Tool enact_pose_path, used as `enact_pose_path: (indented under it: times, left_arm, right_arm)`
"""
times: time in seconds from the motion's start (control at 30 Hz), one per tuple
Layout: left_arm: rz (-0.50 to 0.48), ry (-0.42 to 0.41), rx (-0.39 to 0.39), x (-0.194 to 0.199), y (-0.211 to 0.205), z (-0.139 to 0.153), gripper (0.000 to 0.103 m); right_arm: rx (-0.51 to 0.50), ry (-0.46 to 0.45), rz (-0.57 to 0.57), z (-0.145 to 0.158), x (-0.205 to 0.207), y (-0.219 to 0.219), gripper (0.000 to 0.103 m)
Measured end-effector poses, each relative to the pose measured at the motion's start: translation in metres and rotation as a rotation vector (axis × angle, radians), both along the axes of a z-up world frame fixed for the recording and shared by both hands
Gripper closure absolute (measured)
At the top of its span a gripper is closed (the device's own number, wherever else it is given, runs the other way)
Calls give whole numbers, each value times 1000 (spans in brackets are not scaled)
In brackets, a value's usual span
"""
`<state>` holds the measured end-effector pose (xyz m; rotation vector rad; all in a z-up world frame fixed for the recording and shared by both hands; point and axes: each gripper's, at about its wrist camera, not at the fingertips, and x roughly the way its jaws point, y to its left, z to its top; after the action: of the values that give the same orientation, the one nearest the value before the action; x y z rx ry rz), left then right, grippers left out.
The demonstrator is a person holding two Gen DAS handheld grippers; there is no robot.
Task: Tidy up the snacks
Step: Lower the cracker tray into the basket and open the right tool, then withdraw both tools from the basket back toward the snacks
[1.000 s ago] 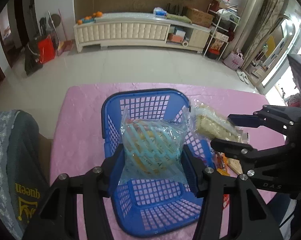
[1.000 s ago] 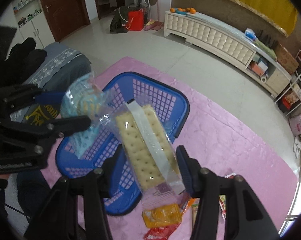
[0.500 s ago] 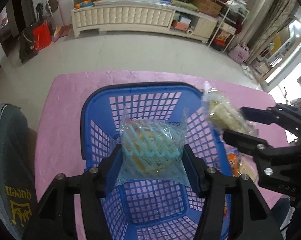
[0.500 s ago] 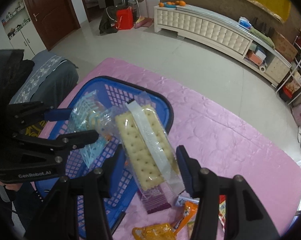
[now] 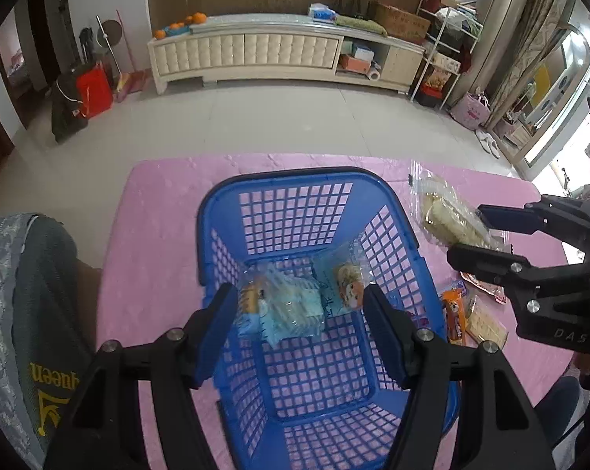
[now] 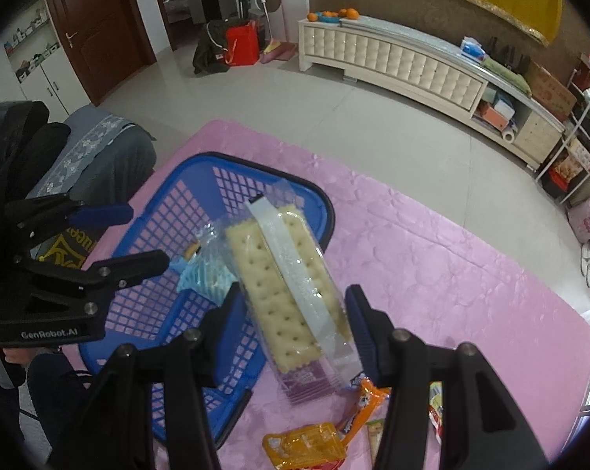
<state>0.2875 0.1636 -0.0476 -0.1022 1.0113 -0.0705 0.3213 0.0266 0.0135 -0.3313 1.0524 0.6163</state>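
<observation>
My right gripper (image 6: 293, 323) pinches the cracker pack (image 6: 285, 293), a long clear-wrapped slab of pale dotted crackers, long axis pointing away toward the blue lattice plastic basket (image 5: 306, 243); my left gripper (image 5: 300, 327) hangs spread above the crinkly light-blue snack bag (image 5: 291, 309) lying on the basket's floor; loose wrappers (image 6: 306, 444) lie on the pink cloth (image 6: 432, 258).

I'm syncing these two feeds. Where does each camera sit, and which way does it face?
Left wrist: rides the open left gripper, looking down into the blue basket; its fingers show.
Right wrist: rides the right gripper holding the cracker pack; faces the basket.
Shared: basket, pink tablecloth, each other's gripper.
</observation>
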Motion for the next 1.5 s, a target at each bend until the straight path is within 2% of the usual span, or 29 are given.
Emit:
enact_pose_path:
  times: [0.33, 0.77, 1.0, 1.1, 1.17, 1.2, 1.23, 1.5]
  left_arm:
    - [52, -39, 36, -25, 25, 12, 39]
    - [73, -34, 46, -11, 50, -3, 39]
    - [69, -18, 60, 0, 49, -13, 39]
    - [75, -7, 53, 5, 49, -18, 39]
    - [81, -2, 41, 5, 47, -19, 39]
    - [81, 1, 36, 5, 47, -18, 39]
    - [82, 3, 33, 4, 46, -18, 39]
    - [65, -33, 40, -17, 29, 4, 39]
  right_arm:
    - [-5, -18, 44, 8, -14, 26, 47]
    - [-57, 17, 109, -29, 3, 71, 47]
    - [-91, 21, 141, -49, 23, 85, 47]
    - [-98, -20, 144, -51, 26, 87, 43]
    - [-74, -5, 144, -51, 27, 86, 34]
    - [-68, 4, 141, -51, 27, 85, 25]
    - [-65, 7, 133, -50, 26, 82, 21]
    - [-32, 28, 69, -28, 13, 48, 20]
